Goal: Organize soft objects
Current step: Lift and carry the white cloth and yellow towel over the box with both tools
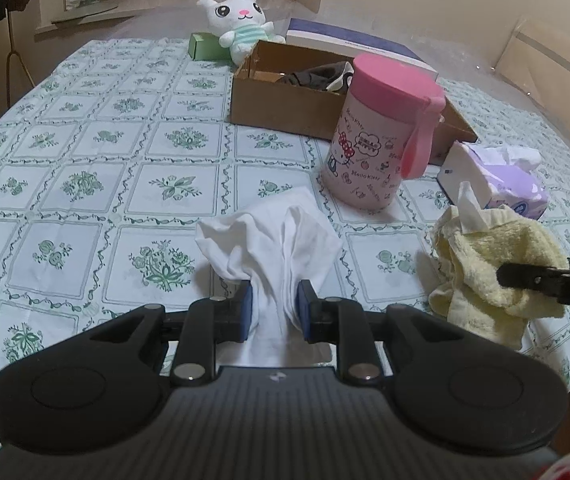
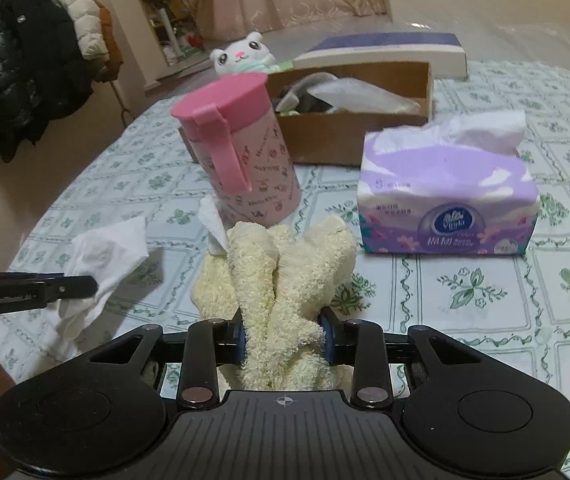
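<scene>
My left gripper is shut on a crumpled white cloth, which bunches up between the blue pads just above the tablecloth. My right gripper is shut on a fluffy pale yellow towel, whose folds squeeze between its pads. In the left wrist view that yellow towel lies at the right with the right gripper pinching it. In the right wrist view the white cloth and the left gripper show at the left. A small white tissue sticks up from the towel.
A cardboard box holding dark clothes stands behind a pink Hello Kitty canister. A purple tissue pack sits at the right. A white plush toy, a green box and a blue-white box lie at the back.
</scene>
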`<state>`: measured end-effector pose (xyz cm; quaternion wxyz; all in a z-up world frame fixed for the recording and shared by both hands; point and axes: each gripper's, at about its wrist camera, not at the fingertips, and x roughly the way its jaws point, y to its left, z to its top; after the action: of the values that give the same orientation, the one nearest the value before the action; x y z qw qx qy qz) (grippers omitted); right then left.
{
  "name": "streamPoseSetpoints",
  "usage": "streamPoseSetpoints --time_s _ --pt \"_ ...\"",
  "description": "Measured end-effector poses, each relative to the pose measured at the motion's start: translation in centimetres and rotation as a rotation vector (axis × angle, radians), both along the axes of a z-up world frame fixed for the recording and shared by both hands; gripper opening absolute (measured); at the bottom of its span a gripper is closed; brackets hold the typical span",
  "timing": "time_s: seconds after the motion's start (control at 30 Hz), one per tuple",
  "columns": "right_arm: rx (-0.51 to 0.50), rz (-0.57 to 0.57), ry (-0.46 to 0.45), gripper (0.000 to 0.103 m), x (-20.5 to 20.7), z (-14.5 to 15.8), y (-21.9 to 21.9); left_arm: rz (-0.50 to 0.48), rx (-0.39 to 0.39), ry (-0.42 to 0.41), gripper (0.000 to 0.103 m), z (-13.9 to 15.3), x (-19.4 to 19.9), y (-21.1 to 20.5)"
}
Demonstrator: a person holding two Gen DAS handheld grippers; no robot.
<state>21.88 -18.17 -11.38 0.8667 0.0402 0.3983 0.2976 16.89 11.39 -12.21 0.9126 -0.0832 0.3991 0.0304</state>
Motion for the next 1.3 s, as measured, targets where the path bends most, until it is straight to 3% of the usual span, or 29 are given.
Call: streamPoseSetpoints --time_s 0.37,0.7,1.0,1.3 --pt "0.056 0.016 -0.072 0.033 -0.5 3.9 -1.5 0.005 0.043 -0.057 0.021 2.3 0.2 1.0" --pt "0.108 -0.012 -0.157 0.033 1.9 8.2 -3.2 -0.024 0.108 -0.117 0.021 4.5 2.8 2.1" --pt "0.158 -0.026 -0.243 0.033 6.0 11.8 -3.4 -0.062 0.182 -0.195 0.021 7.7 7.5 3.0" --pt "0.176 -0.051 -0.302 0.033 12.0 13.2 -2.2 -0.103 0.161 -0.189 0.021 8.5 14.5 3.3"
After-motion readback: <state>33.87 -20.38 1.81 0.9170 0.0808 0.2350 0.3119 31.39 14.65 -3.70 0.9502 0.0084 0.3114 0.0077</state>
